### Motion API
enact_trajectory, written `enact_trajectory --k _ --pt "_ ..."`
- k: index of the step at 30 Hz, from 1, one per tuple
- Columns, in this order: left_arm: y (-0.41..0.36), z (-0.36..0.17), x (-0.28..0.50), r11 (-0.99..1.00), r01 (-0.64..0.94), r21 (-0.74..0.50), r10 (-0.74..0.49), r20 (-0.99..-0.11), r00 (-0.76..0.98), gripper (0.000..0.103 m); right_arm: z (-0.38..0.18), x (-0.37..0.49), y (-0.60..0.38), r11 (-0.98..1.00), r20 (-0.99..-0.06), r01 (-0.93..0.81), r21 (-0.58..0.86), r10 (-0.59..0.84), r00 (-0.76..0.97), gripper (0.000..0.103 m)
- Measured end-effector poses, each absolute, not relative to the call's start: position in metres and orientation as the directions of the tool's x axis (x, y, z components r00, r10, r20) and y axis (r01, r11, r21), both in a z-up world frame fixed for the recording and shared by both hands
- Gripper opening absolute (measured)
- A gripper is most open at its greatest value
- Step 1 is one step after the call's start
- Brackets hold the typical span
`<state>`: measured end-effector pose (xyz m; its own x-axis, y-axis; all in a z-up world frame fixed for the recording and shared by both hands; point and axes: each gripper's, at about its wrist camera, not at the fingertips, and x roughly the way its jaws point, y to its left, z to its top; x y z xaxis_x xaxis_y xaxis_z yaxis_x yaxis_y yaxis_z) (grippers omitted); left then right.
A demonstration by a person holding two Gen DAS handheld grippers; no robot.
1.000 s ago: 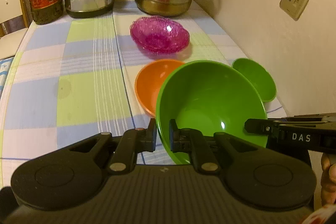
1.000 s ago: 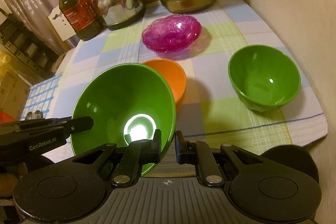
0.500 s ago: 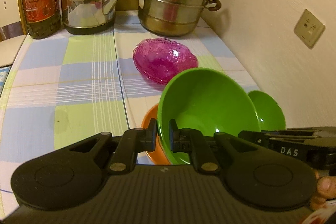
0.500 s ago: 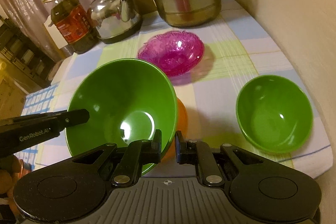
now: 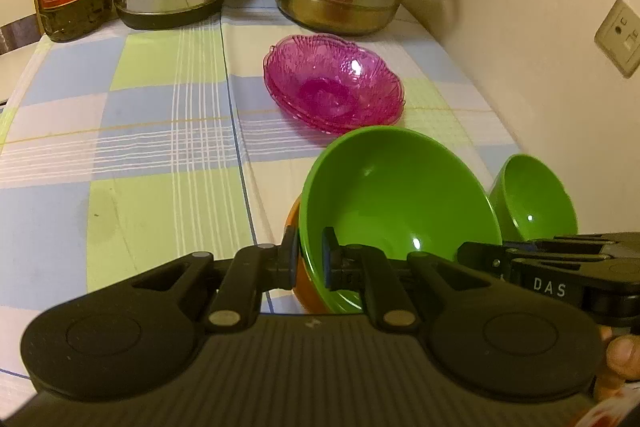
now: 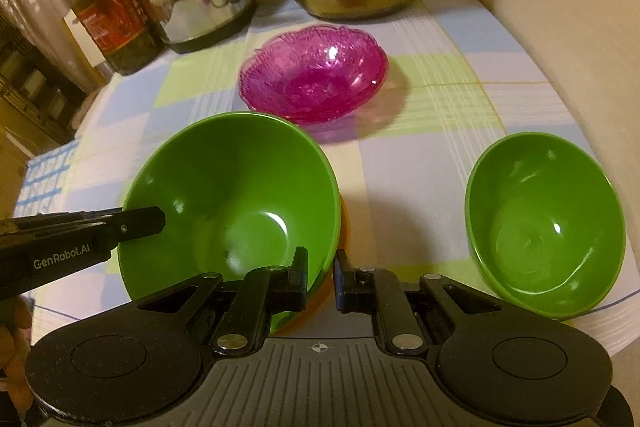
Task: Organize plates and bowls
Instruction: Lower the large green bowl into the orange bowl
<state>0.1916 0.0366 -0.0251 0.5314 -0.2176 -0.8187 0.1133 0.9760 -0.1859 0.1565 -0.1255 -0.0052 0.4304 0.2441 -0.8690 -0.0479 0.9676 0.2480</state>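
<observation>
1. Checked tablecloth (image 5: pixel 160 211) lies bare left of the bowls; a wall runs close on the right.
2. Large green bowl (image 6: pixel 236 203), mouth up and tilted, sits in the orange bowl (image 5: pixel 308 291).
3. Left gripper (image 5: pixel 310 263) and right gripper (image 6: pixel 320 277) each pinch its rim, on opposite sides.
4. Small green bowl (image 6: pixel 544 223) stands apart near the table's edge.

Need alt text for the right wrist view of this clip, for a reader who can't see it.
Both grippers, the right gripper and the left gripper, clamp the rim of a large green bowl sitting in an orange bowl on a checked tablecloth. A small green bowl sits right, a pink glass dish behind.
</observation>
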Motion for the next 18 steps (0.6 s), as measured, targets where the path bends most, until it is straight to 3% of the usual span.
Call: enact_trajectory --k 18 --pt "0.033 -0.044 0.192 0.978 0.117 -0.170 -0.206 -0.832 0.514 0.010 -0.018 0.157 -0.113 0.985 -0.878 -0.071 0.158 0.172 0.446 0.013"
